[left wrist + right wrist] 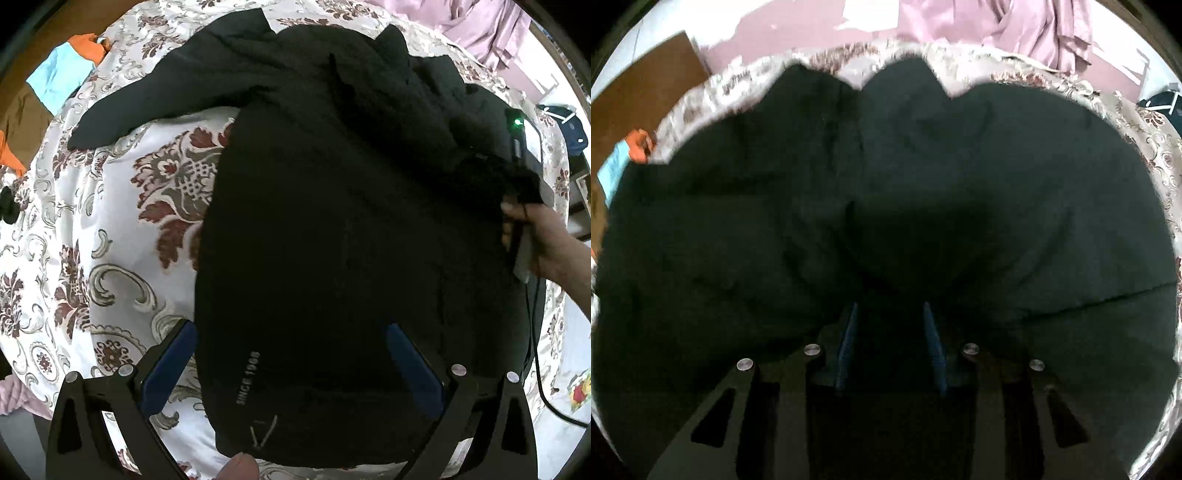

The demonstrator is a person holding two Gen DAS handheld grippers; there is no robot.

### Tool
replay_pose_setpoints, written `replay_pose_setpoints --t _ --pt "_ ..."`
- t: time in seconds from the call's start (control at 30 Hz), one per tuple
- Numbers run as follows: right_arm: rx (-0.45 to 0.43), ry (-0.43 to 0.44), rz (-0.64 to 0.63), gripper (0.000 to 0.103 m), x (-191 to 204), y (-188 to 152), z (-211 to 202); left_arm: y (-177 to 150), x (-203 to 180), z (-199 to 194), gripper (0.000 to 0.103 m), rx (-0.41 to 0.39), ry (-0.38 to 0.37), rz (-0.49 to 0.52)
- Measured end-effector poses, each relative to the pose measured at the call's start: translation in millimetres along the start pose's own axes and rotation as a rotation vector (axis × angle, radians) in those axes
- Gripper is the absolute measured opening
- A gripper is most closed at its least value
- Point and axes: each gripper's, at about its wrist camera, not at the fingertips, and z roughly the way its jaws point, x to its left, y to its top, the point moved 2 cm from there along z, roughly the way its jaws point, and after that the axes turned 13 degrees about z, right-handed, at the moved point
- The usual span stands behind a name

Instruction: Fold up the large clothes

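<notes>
1. Black, angular plastic arms with round metal rivets and blue pads form the left gripper point(291, 354); its jaws are spread wide, straddling the near hem of the garment without pinching it.
2. Between those jaws lies the black knitted sweatshirt point(332, 229), a soft, matte, fuzzy cloth with small pale lettering and a stitched mark point(263, 435) near its hem. It is spread over the bed, with one long sleeve point(155, 99) trailing off to the far left.
3. Under it is the glossy white satin bedspread point(110, 221), printed with maroon flowers and grey scrolls, smooth and puffed.
4. At the right edge, a hand point(546, 240) carries the right gripper point(891, 314), whose body is partly draped in the black cloth.
5. From the right wrist view, its narrow blue pads stand a little apart; dark cloth bunches in deep folds right at them, but I cannot tell whether they pinch it.
6. Farther off hangs a crumpled mauve sheet point(1034, 33), with an orange and light-blue cloth point(74, 59) to the far left.
</notes>
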Motion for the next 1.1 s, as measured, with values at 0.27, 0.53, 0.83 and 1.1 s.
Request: replay_pose_setpoints --t 0.27,0.53,0.83,1.1 --pt "0.096 -0.031 -0.032 0.033 3 1 25 6 -19 -6 0.103 0.006 0.001 0.019" --pt "0.093 0.179 0.081 0.071 15 19 -37 10 -12 -21 0.103 -0.016 -0.02 -0.037" --pt "0.109 0.205 0.083 0.079 61 15 -36 -18 29 -25 0.103 -0.028 -0.025 -0.131" --pt "0.251 0.057 0.02 0.08 101 -22 21 -32 95 -20 0.103 -0.028 0.003 -0.173"
